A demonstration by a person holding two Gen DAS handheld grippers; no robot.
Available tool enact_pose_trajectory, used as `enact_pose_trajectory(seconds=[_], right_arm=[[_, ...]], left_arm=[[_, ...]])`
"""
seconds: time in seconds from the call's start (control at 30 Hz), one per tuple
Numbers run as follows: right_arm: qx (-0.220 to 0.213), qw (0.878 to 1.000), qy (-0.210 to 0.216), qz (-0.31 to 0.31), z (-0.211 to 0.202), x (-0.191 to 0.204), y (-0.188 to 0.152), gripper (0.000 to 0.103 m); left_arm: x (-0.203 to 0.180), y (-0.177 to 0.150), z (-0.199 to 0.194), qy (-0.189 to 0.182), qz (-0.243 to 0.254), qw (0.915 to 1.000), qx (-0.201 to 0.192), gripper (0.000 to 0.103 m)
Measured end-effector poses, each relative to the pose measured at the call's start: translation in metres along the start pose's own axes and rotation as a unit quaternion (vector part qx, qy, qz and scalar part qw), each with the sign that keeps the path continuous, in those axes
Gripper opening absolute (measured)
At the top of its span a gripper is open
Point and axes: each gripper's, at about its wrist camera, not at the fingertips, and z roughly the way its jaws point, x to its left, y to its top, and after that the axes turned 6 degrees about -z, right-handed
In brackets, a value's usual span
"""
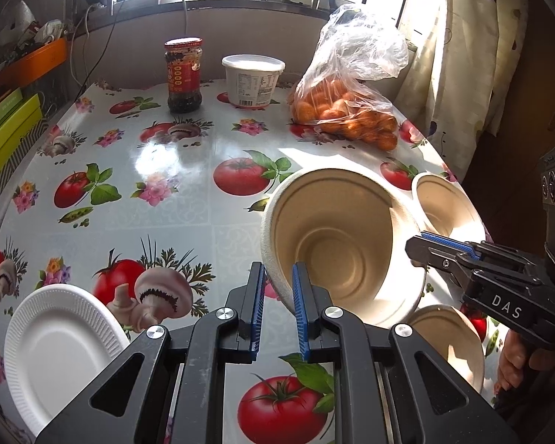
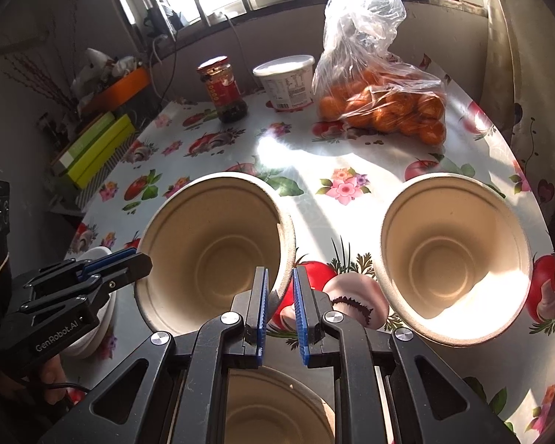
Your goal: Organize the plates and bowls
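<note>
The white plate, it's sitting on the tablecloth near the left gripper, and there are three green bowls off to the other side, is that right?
Not quite: the bowls are beige, not green. The left wrist view shows the white plate on the tablecloth by the left gripper, and the right wrist view shows three beige bowls: one tilted, one upright, one below the fingers.

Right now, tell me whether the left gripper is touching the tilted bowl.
Touching. The left wrist view shows the left gripper pinching the tilted bowl by its near rim, with the rim between its blue pads.

Bowl [image 1: 342, 248] in left gripper [image 1: 278, 312]
</note>
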Motion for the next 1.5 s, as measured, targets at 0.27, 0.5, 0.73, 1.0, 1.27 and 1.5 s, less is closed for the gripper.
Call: enact_pose_trajectory(seconds=[0.27,0.5,0.73,1.0,1.27,1.5], right_arm=[[-0.015,1.000,-0.002,0.003,-0.018,0.003,-0.003,0.014],[-0.028,1.000,-0.006,0.006,-0.036,0.006,-0.010,0.014],[-0.041,0.999,-0.011,0.016,-0.055,0.007,-0.021,0.014],[-0.052,0.998,-0.016,0.027,-0.070,0.009,-0.036,0.014],[-0.059,0.997,-0.023,0.035,-0.085,0.013,-0.054,0.014],[-0.056,0.997,-0.028,0.049,-0.091,0.012,-0.073,0.014]], left_arm=[[-0.007,-0.001,-0.015,-0.007,0.010,0.9999,-0.010,0.016],[-0.013,-0.006,-0.027,-0.015,0.019,0.9996,-0.016,0.016],[-0.021,-0.015,-0.037,-0.022,0.033,0.9990,-0.020,0.016],[-0.029,-0.027,-0.047,-0.029,0.047,0.9983,-0.019,0.016],[-0.035,-0.042,-0.049,-0.037,0.055,0.9977,-0.010,0.016],[-0.039,-0.055,-0.048,-0.043,0.064,0.9970,0.002,0.016]])
